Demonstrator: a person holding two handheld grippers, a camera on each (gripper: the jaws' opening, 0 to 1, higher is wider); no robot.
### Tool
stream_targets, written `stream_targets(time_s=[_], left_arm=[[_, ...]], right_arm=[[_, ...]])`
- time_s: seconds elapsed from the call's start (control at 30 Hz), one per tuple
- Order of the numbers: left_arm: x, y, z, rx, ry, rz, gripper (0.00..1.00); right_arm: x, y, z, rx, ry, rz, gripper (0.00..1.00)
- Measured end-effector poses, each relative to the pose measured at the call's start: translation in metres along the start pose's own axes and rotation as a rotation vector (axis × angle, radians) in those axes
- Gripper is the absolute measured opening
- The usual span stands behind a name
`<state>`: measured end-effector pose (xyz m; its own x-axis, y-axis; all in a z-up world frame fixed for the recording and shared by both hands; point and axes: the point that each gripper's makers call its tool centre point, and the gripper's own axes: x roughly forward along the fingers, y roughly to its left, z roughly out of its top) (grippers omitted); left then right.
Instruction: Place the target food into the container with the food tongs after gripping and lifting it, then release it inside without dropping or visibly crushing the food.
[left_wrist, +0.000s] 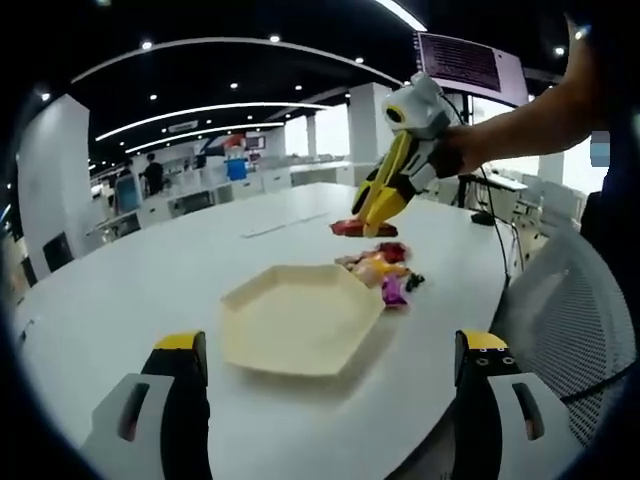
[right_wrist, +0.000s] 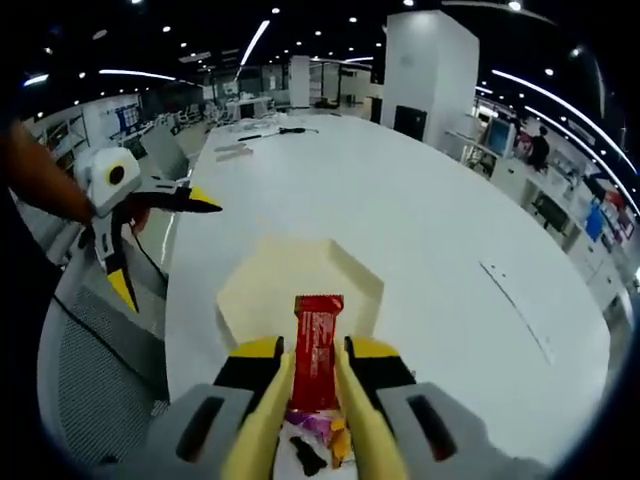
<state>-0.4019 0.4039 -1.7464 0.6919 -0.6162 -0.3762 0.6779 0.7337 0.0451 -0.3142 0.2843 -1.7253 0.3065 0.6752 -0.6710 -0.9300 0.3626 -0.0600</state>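
Your right hand-held gripper (right_wrist: 312, 385) pinches one red snack bar (right_wrist: 317, 350) between its jaws, held above a small pile of wrapped snacks (left_wrist: 385, 272) on the white surface (right_wrist: 420, 230). The bar's long axis runs straight ahead along the jaws, toward the single cream hexagonal container (right_wrist: 290, 275) lying just beyond it. Your left hand-held gripper (left_wrist: 330, 365) hovers spread and empty on the container's opposite side. The right is nearer the drop.

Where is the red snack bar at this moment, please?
In the right gripper view the red snack bar is clamped in the right gripper, held above the snack pile beside the cream tray.
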Motion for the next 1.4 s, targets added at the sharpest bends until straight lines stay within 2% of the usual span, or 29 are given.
stream_targets(time_s=[0.17,0.57,0.73,1.1,1.4], left_arm=[[0.000,-0.005,-0.003,-0.038,0.011,-0.026,0.99],[0.002,-0.005,-0.007,-0.021,0.035,-0.023,0.99],[0.001,-0.003,-0.007,-0.019,0.034,-0.014,0.99],[0.002,-0.003,-0.007,-0.016,0.037,-0.012,0.99],[0.002,-0.006,-0.007,-0.014,0.045,-0.020,0.99]], right_arm=[[0.014,0.006,0.011,-0.015,0.000,0.022,0.23],[0.040,0.025,0.036,-0.058,-0.004,0.066,0.23],[0.053,0.032,0.040,-0.073,0.006,0.086,0.23],[0.056,0.031,0.044,-0.081,-0.003,0.096,0.24],[0.052,0.024,0.043,-0.073,-0.022,0.065,0.27]])
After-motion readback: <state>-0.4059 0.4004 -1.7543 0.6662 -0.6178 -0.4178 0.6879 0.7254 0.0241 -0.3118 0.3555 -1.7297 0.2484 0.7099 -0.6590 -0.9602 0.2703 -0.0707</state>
